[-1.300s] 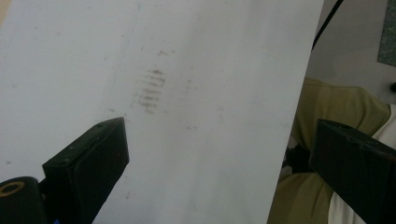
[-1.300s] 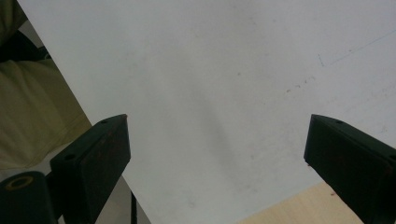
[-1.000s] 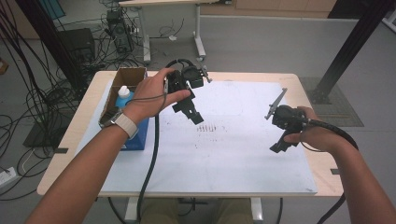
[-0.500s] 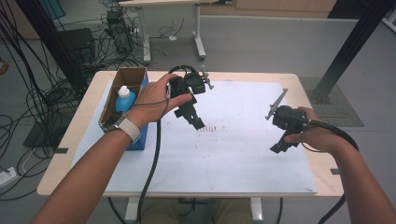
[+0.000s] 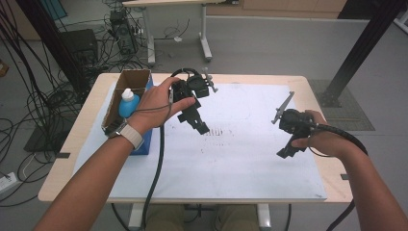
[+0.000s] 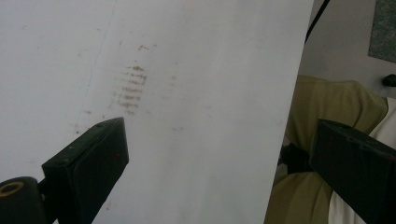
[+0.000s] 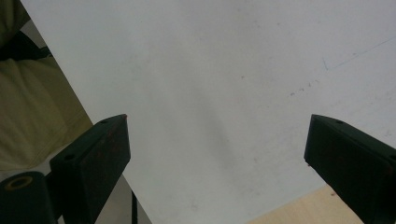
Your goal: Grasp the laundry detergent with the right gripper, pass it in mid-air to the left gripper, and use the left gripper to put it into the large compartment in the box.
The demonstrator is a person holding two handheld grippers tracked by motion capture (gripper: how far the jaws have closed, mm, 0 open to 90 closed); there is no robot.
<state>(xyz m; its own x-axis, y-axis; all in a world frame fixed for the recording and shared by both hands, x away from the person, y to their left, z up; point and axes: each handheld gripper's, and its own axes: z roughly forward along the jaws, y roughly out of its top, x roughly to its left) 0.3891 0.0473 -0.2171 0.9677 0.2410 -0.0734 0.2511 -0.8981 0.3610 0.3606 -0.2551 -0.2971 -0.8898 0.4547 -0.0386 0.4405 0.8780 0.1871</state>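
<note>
Grippers number two, one in each of our hands, and both hang above the white sheet [image 5: 240, 159] that covers most of the wooden table [image 5: 72, 144]. Our left gripper [image 5: 195, 120] is held over the far left part of the sheet, tilted down toward a single patch of brownish smudge marks [image 5: 219, 131]. In the left gripper view its two black jaws stand wide apart with nothing between them, and the same smudge patch [image 6: 130, 88] lies on the paper ahead of them. Our right gripper [image 5: 288, 147] hovers near the right edge of the sheet, well apart from the left one. The right gripper view shows its two jaws also spread wide and empty, over bare white paper with the wooden table edge [image 7: 289, 210] in the lower corner.

At the left end of the table we count one open cardboard box [image 5: 130, 84], and in it one bottle [image 5: 127, 103] with a blue body and a white cap, standing upright just beside our left hand [image 5: 159, 103]. One watch with a light band [image 5: 127, 134] sits on the left wrist. One black cable [image 5: 156, 163] trails from the left gripper down over the near table edge, and another cable [image 5: 344, 137] loops from the right gripper along our right forearm.
</note>
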